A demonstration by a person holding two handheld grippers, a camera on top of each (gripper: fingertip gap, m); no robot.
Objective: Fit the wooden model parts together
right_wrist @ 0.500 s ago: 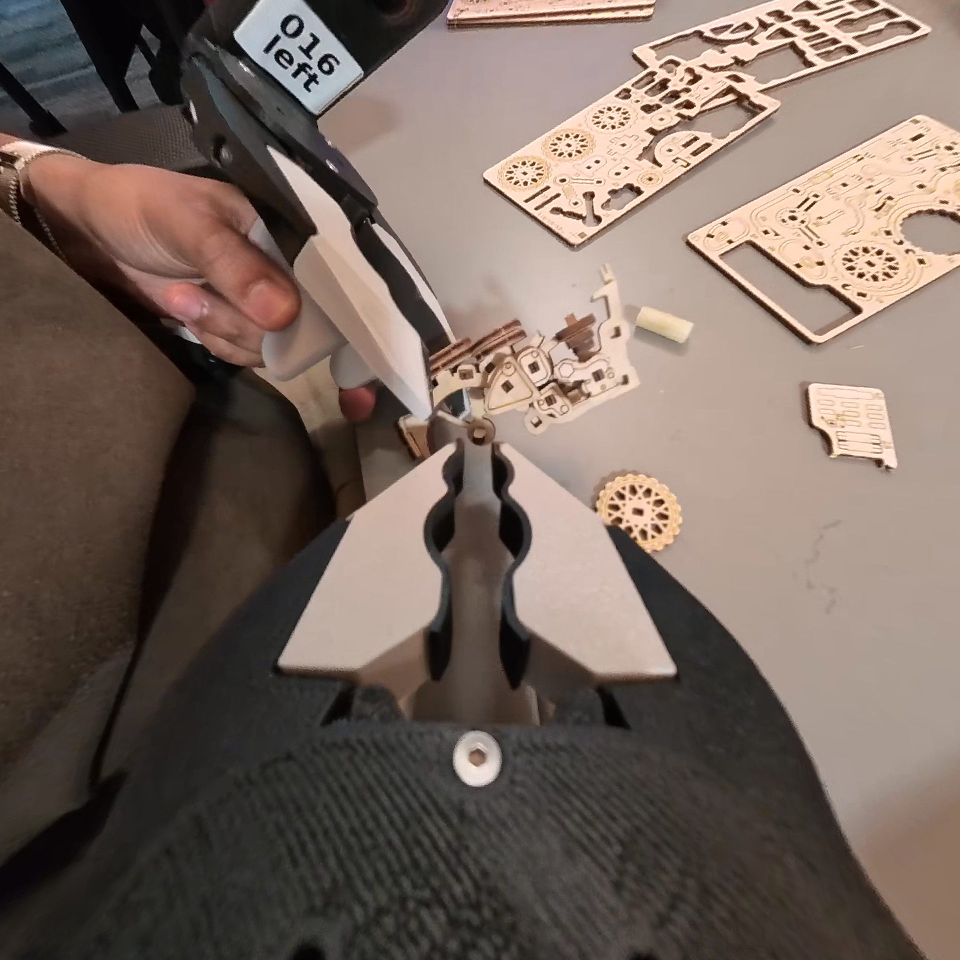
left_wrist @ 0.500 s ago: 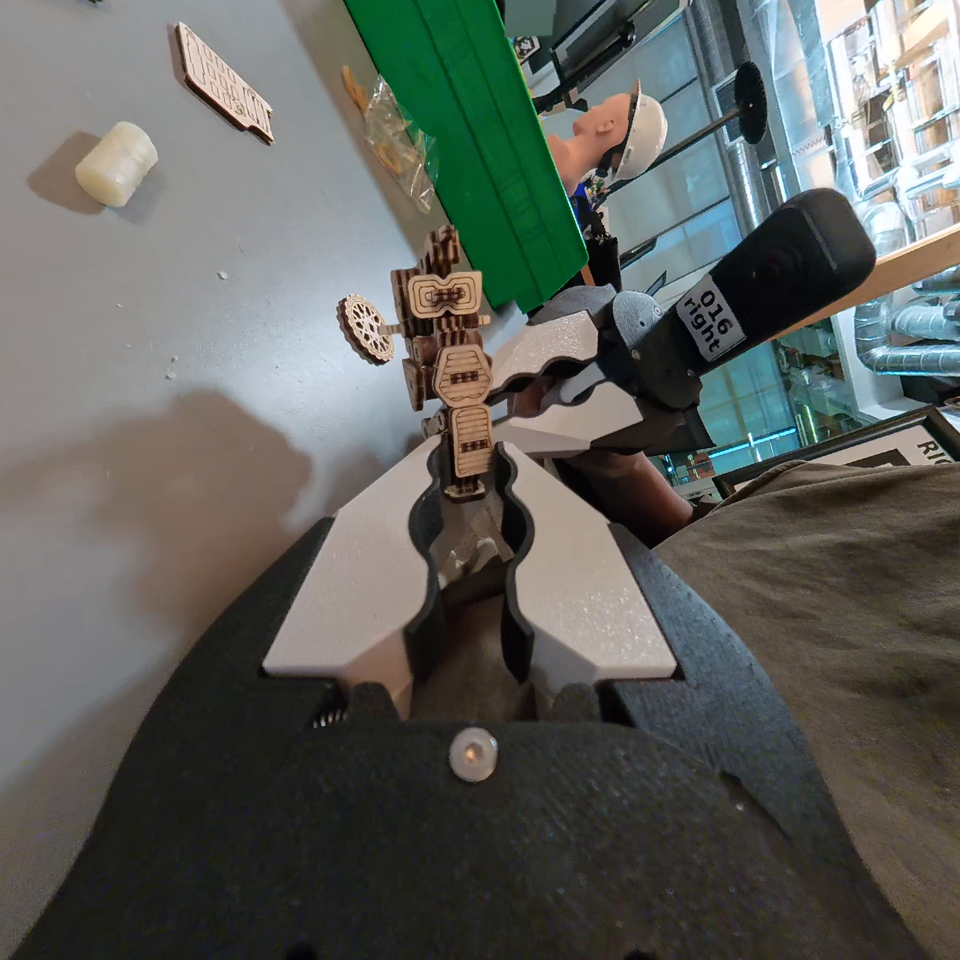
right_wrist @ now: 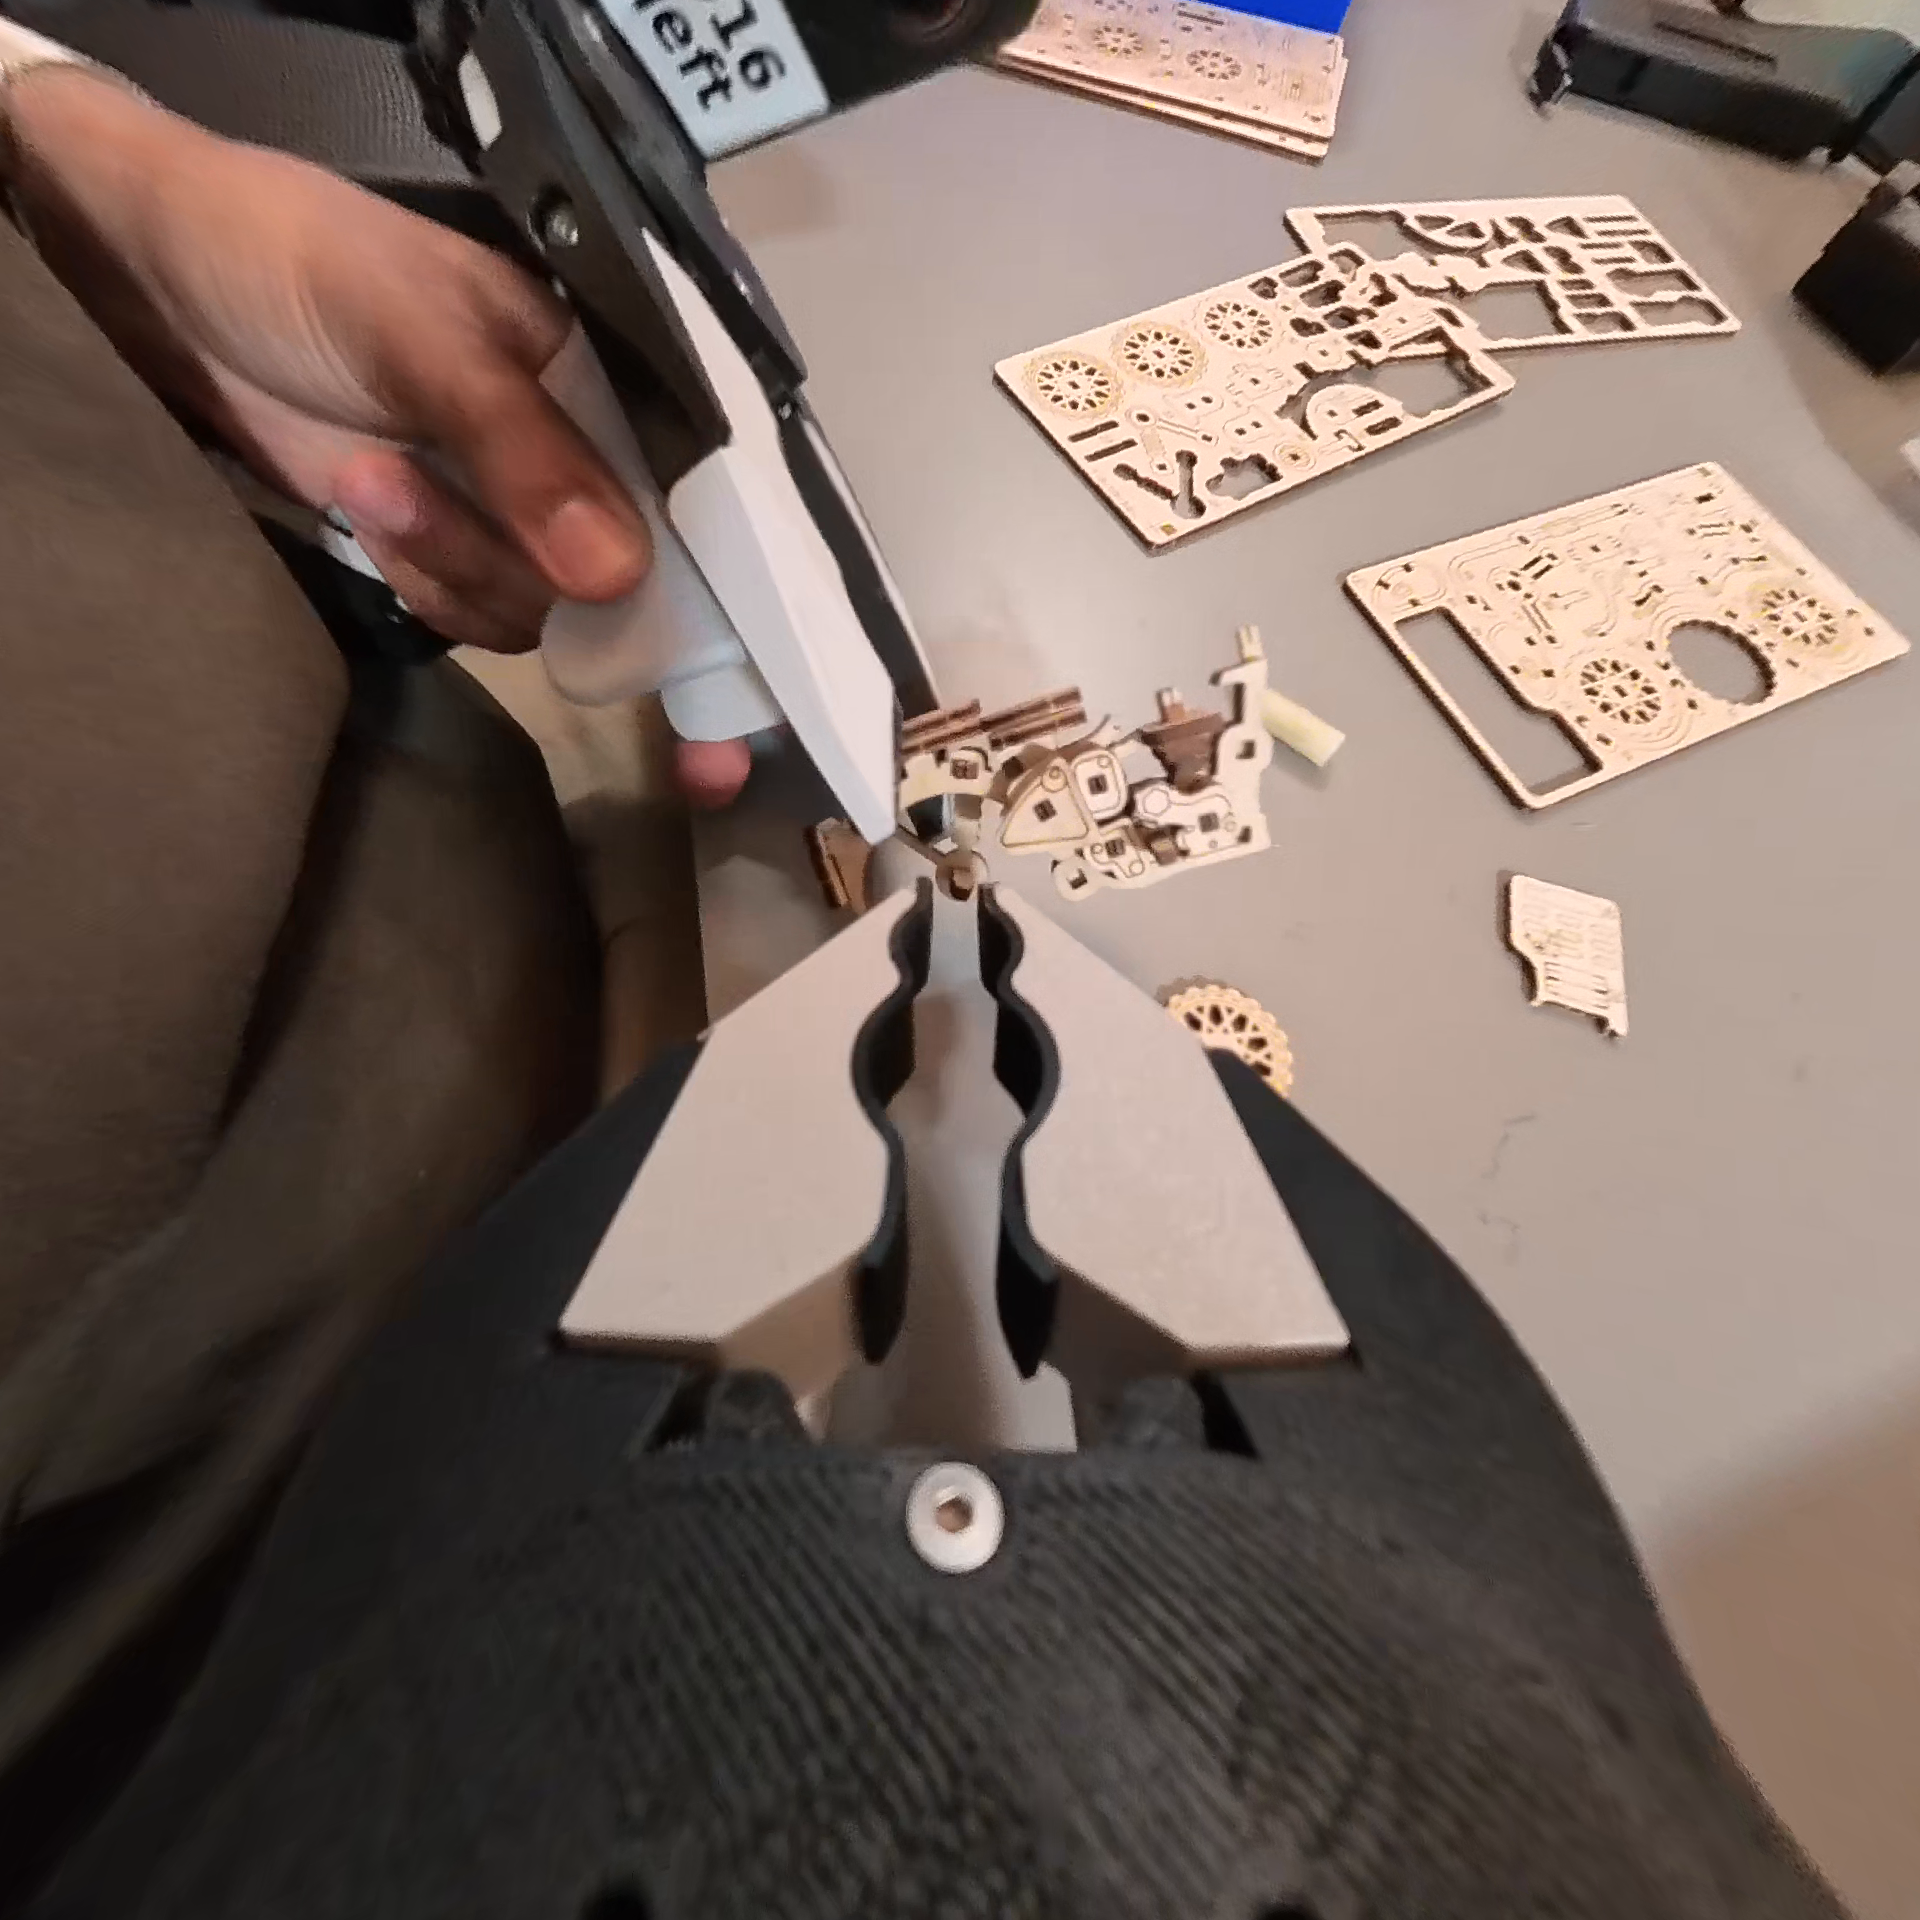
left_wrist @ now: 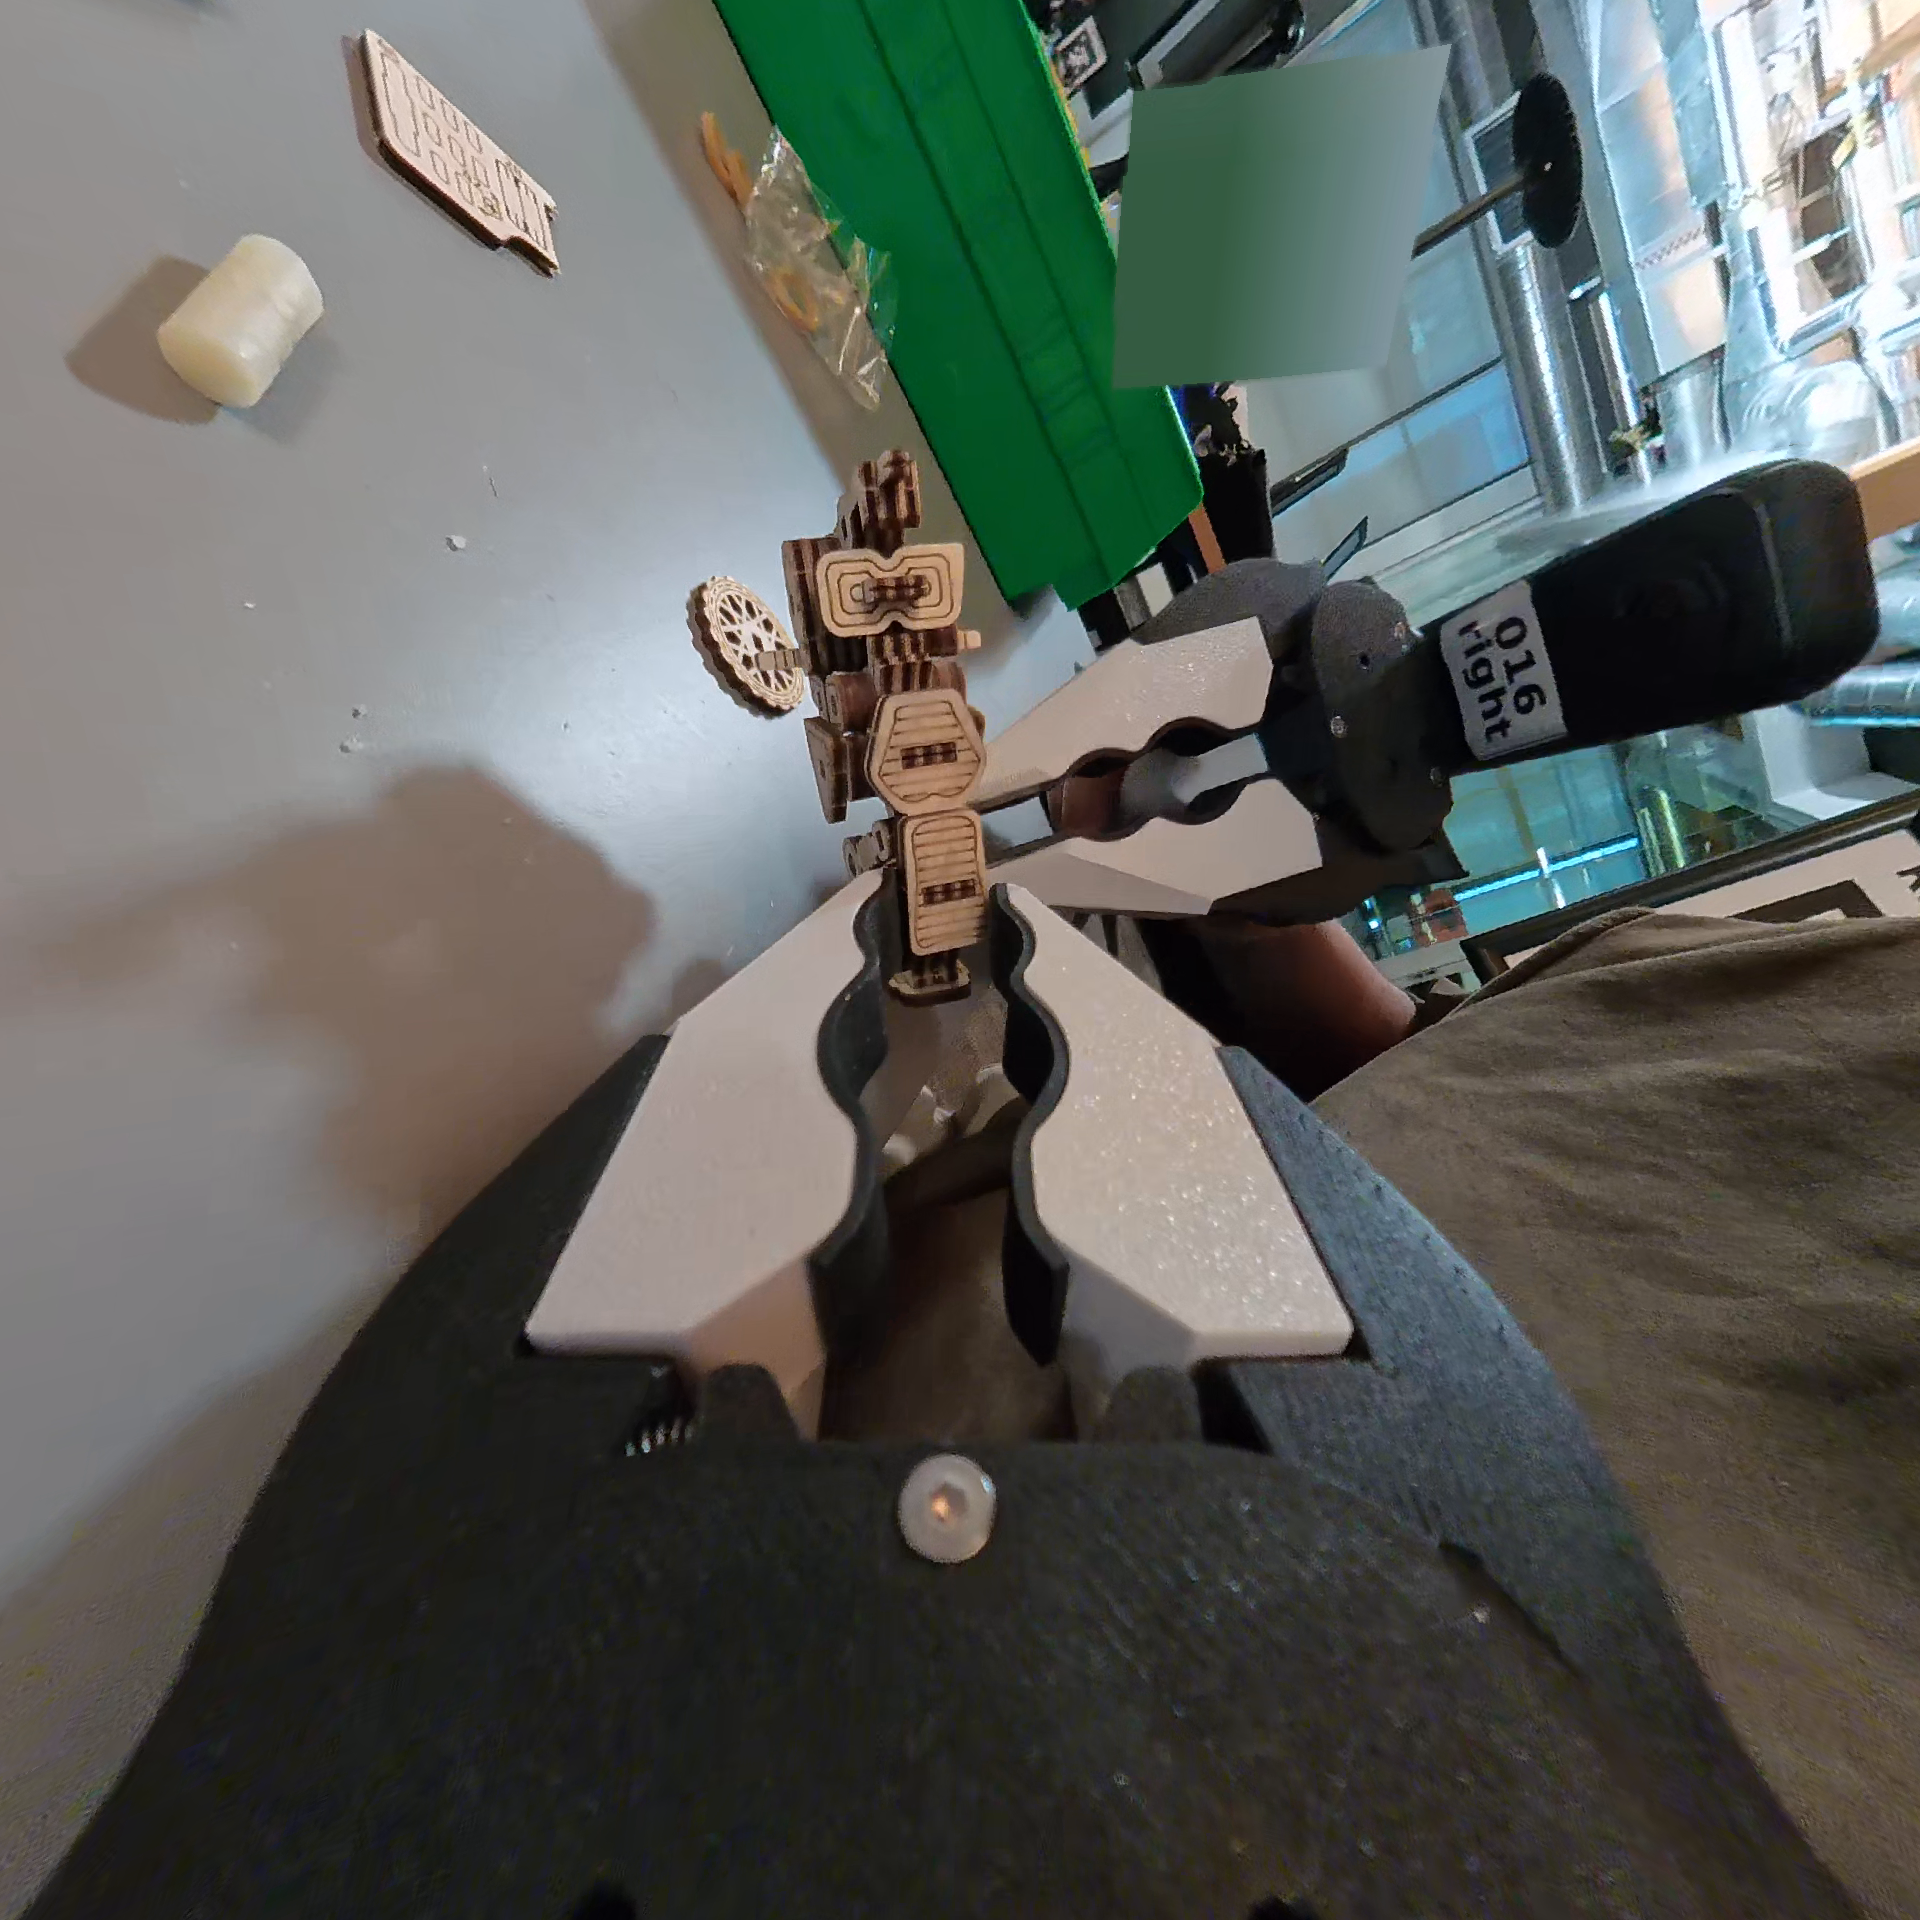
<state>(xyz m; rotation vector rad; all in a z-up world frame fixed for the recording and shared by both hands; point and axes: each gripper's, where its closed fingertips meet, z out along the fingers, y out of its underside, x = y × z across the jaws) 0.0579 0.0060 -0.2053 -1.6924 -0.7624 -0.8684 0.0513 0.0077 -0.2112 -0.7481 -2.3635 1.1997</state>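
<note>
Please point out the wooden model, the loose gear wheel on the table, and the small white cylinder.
wooden model [left_wrist: 928, 764]: left wrist view, hexagonal front plate.
loose gear wheel [right_wrist: 1231, 1029]: right wrist view, spoked centre.
white cylinder [left_wrist: 241, 317]: left wrist view, curved side.

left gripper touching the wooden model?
Touching. In the left wrist view the left gripper has both fingertips pressed against the lower end of the wooden model, with no gap on either side.

My left camera looks close along my fingers [left_wrist: 727, 1122], rolled sideways; my right looks down along its fingers [right_wrist: 748, 1164]. Both share the wooden model [left_wrist: 914, 727] [right_wrist: 1101, 800] at my fingertips.
</note>
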